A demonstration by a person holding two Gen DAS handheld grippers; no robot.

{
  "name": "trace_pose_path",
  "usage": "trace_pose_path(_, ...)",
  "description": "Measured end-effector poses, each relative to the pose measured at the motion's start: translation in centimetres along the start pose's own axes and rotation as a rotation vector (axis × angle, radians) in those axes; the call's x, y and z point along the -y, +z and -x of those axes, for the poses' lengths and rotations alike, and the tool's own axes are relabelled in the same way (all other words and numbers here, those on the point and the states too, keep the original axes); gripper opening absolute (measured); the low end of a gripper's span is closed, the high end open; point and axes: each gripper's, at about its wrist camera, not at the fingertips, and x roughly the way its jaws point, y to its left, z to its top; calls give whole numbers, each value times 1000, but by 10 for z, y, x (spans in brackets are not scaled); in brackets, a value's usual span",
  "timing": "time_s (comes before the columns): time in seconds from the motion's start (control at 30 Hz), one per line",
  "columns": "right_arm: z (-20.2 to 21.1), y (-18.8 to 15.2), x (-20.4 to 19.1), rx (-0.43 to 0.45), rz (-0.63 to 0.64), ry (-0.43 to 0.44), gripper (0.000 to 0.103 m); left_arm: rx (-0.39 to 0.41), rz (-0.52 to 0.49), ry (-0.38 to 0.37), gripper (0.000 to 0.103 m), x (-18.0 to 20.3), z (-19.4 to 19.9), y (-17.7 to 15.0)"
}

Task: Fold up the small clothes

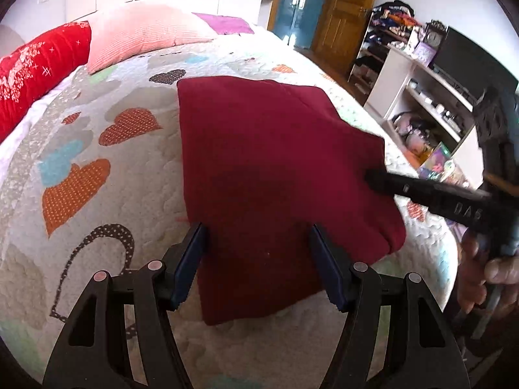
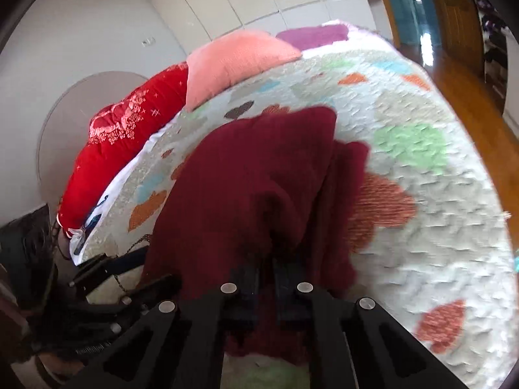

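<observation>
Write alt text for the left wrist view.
Left gripper, jaws open, hovers over the near edge of a folded maroon garment on a heart-patterned quilt. The right gripper touches the garment's right side; pillows lie behind.

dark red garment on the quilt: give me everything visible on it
The dark red knit-looking garment lies folded into a rough rectangle on the heart-patterned quilt, plain, with no print visible. The right gripper is shut on its right-hand edge, bunching the cloth there. The left gripper hangs open over its near end; contact is unclear.
</observation>
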Motion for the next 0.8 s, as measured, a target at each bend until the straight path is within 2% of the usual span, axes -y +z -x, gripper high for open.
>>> trace_pose_path(0.1, -13, -7, 6, -43, -6, -20, 6, -30, -7, 41, 66, 3, -9, 0)
trace_pose_path(0.17, -19, -9, 5, -56, -2, -30, 6, -22, -10, 38, 66, 1, -3, 1)
trace_pose_path(0.23, -6, -8, 1, -35, 15, -27, 8, 15, -1, 41, 66, -3, 8, 8)
trace_pose_path(0.27, 4, -5, -1, -17, 24, -27, 16, 34, 4, 51, 66, -6, 11, 10)
trace_pose_path(0.3, 12, -2, -3, 0, 31, -37, 19, 50, 9, 59, 66, -8, 13, 15)
trace_pose_path(0.43, 35, 17, -16, 105, 72, -51, 21, 65, 52, 80, 66, -15, 6, 36)
trace_pose_path(0.63, -5, 40, -28, 107, 74, -57, 21, 32, 86, 121, 66, -18, -26, 50)
trace_pose_path(0.67, -15, 41, -27, 90, 72, -79, 21, 28, 92, 123, 66, -18, -30, 50)
trace_pose_path(0.73, -32, 40, -19, 59, 83, -184, 21, 23, 94, 119, 68, -18, -36, 49)
trace_pose_path(0.77, -39, 37, -9, 43, 71, -205, 21, 27, 87, 121, 70, -17, -39, 49)
trace_pose_path(0.8, -43, 35, 1, 45, 37, -187, 21, 32, 82, 123, 72, -17, -40, 48)
